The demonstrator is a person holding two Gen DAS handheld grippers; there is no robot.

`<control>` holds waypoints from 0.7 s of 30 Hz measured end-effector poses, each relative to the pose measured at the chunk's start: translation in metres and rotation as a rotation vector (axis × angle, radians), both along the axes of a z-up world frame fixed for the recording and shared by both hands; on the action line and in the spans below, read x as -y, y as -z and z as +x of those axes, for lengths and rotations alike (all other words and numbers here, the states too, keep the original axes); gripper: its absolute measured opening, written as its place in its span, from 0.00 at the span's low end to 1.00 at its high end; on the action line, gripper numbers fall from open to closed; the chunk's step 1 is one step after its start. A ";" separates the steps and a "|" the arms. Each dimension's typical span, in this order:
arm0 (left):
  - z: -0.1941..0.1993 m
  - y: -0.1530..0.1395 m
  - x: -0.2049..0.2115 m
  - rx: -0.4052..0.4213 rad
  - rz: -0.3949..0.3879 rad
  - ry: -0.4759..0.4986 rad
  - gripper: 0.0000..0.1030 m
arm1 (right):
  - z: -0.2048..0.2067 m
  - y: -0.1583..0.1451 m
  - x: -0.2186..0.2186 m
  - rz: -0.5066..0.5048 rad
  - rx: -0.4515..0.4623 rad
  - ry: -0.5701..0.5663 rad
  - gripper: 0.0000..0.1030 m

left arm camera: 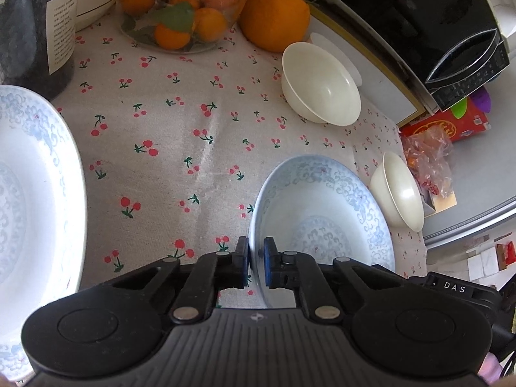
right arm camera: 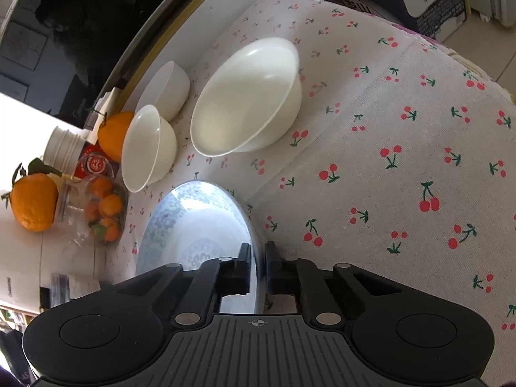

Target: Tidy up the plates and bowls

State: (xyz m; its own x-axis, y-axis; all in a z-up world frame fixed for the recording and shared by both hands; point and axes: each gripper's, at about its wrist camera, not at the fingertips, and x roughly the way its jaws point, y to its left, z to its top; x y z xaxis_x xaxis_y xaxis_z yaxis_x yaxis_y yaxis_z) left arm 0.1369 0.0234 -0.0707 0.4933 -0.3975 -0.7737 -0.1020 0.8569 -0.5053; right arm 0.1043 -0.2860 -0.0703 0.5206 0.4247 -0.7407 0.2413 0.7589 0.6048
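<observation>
Both grippers clamp plate rims on the cherry cloth (left arm camera: pixel 180 122).

Left view: the left gripper (left arm camera: pixel 256 259) pinches the near-left rim of a blue-patterned plate (left arm camera: pixel 322 213), whose near edge hides behind the gripper. Left of that plate, a second plate (left arm camera: pixel 35 193) is cut off by the frame. Beyond it stand a bowl (left arm camera: pixel 321 84) and an orange (left arm camera: pixel 274 19). Right view: the right gripper (right arm camera: pixel 258 264) pinches a plate (right arm camera: pixel 193 225), half hidden; three bowls (right arm camera: pixel 245 96) sit beyond it.
</observation>
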 end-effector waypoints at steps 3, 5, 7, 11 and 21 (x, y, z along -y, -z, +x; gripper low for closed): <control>-0.001 -0.002 0.002 0.007 0.017 0.009 0.07 | -0.001 -0.003 -0.002 -0.018 0.008 -0.003 0.08; -0.002 -0.003 0.003 0.013 0.031 0.015 0.07 | -0.001 -0.004 -0.003 -0.025 0.013 -0.004 0.08; -0.002 -0.006 0.002 0.018 0.039 0.017 0.07 | -0.001 -0.006 -0.005 -0.029 0.022 -0.010 0.08; -0.003 -0.010 -0.004 0.017 0.056 0.010 0.07 | 0.001 -0.011 -0.013 -0.027 0.033 -0.032 0.08; -0.007 -0.014 -0.027 -0.016 0.110 -0.020 0.08 | 0.004 -0.010 -0.044 -0.026 0.017 -0.099 0.08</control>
